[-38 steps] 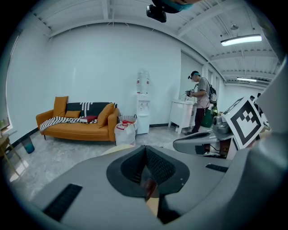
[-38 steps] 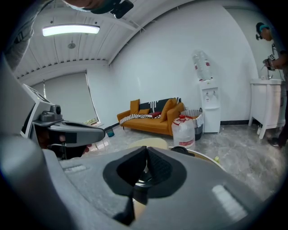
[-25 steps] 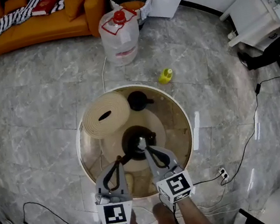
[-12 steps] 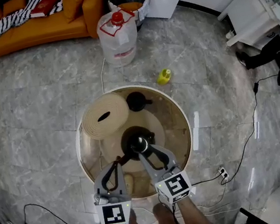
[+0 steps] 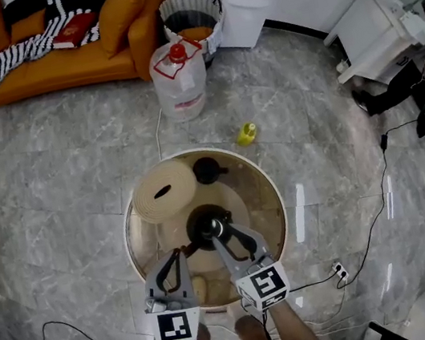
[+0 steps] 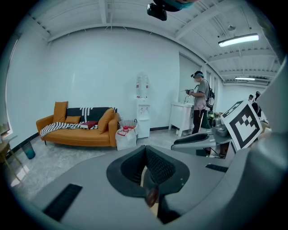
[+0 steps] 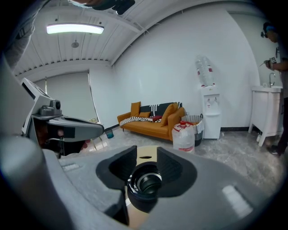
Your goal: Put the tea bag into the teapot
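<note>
A black teapot (image 5: 204, 225) stands lidless at the middle of the round table (image 5: 272, 195). A small white piece, likely the tea bag (image 5: 215, 226), shows in its mouth. My right gripper (image 5: 225, 234) hovers just over the pot's near right side, jaws apart and holding nothing. In the right gripper view the pot's open mouth (image 7: 145, 183) lies right below that gripper (image 7: 146, 168). My left gripper (image 5: 180, 252) is at the pot's near left, shut on a small brown piece (image 6: 151, 196) that looks like the pot's side handle.
A round woven mat (image 5: 165, 190) and the black lid (image 5: 206, 170) lie on the table's far side. On the floor beyond are a yellow item (image 5: 247, 133), a water jug (image 5: 177, 77) and an orange sofa (image 5: 51, 39). Cables and a power strip (image 5: 340, 271) run nearby.
My right gripper's jaws, pinched together over the teapot's mouth a second ago, now stand apart. The left gripper has kept its hold. The head view has shifted slightly.
</note>
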### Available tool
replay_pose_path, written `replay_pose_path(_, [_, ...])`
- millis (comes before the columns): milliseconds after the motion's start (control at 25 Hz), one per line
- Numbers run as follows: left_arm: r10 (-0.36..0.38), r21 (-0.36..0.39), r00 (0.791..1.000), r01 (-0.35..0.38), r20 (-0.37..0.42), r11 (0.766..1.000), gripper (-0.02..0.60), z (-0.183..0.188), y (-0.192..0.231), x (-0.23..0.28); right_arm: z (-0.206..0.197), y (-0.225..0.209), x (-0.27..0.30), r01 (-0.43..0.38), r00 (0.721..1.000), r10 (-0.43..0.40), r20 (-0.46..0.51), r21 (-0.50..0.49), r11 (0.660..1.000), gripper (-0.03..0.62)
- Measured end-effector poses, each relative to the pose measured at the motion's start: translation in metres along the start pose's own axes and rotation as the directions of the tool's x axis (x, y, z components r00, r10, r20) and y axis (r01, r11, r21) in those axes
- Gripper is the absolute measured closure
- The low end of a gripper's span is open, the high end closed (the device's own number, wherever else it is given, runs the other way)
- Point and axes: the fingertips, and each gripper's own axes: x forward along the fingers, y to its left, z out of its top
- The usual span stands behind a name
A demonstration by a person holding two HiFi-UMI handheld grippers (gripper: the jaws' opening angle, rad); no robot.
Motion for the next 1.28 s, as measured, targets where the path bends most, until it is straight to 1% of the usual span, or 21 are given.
replay_pose_path(120, [-0.005, 0.014, 1.000, 0.005, 0.030, 1.000, 0.565, 0.023, 0.000, -0.010, 0.021, 0.002, -0.008, 0.009, 1.000, -0.009, 0.020, -0.007, 1.000, 0.456])
replay_pose_path(240, [-0.019, 0.080, 0.998, 0.014, 0.059, 0.997, 0.565, 0.051, -0.002, -0.024, 0.049, 0.005, -0.021, 0.014, 0.999, -0.014, 0.041, -0.016, 1.000, 0.459])
replay_pose_path(320, [-0.029, 0.124, 0.997, 0.019, 0.076, 0.992, 0.565, 0.068, -0.004, -0.033, 0.069, 0.007, -0.031, 0.022, 0.998, -0.021, 0.060, -0.022, 1.000, 0.474])
replay_pose_path(360, [-0.031, 0.133, 0.996, 0.020, 0.083, 0.991, 0.565, 0.077, -0.006, -0.037, 0.080, 0.008, -0.037, 0.027, 0.997, -0.025, 0.070, -0.025, 0.999, 0.482])
replay_pose_path(480, [-0.028, 0.087, 0.995, 0.019, 0.096, 0.996, 0.565, 0.104, -0.014, -0.052, 0.110, 0.010, -0.056, 0.046, 0.994, -0.042, 0.106, -0.035, 0.998, 0.505])
replay_pose_path(560, [-0.038, 0.116, 0.993, 0.025, 0.116, 0.993, 0.565, 0.121, -0.019, -0.062, 0.130, 0.012, -0.072, 0.062, 0.990, -0.056, 0.132, -0.036, 0.997, 0.526])
replay_pose_path(680, [-0.058, 0.181, 0.988, 0.031, 0.146, 0.983, 0.565, 0.146, -0.025, -0.077, 0.156, 0.015, -0.095, 0.085, 0.984, -0.078, 0.163, -0.037, 0.996, 0.548])
replay_pose_path(760, [-0.065, 0.186, 0.984, 0.033, 0.165, 0.982, 0.565, 0.163, -0.030, -0.088, 0.171, 0.018, -0.110, 0.100, 0.979, -0.091, 0.184, -0.043, 0.994, 0.560])
replay_pose_path(880, [-0.074, 0.167, 0.979, 0.042, 0.188, 0.985, 0.565, 0.190, -0.043, -0.105, 0.195, 0.020, -0.137, 0.129, 0.969, -0.115, 0.219, -0.052, 0.990, 0.575])
replay_pose_path(960, [-0.088, 0.199, 0.975, 0.046, 0.204, 0.979, 0.565, 0.202, -0.047, -0.116, 0.209, 0.022, -0.153, 0.148, 0.961, -0.132, 0.242, -0.049, 0.988, 0.588])
replay_pose_path(1040, [-0.100, 0.221, 0.971, 0.051, 0.217, 0.974, 0.565, 0.210, -0.048, -0.127, 0.221, 0.026, -0.167, 0.163, 0.953, -0.148, 0.264, -0.038, 0.986, 0.592])
replay_pose_path(1280, [-0.110, 0.234, 0.966, 0.054, 0.234, 0.971, 0.565, 0.229, -0.062, -0.171, 0.250, 0.040, -0.220, 0.198, 0.928, -0.186, 0.322, -0.005, 0.980, 0.594])
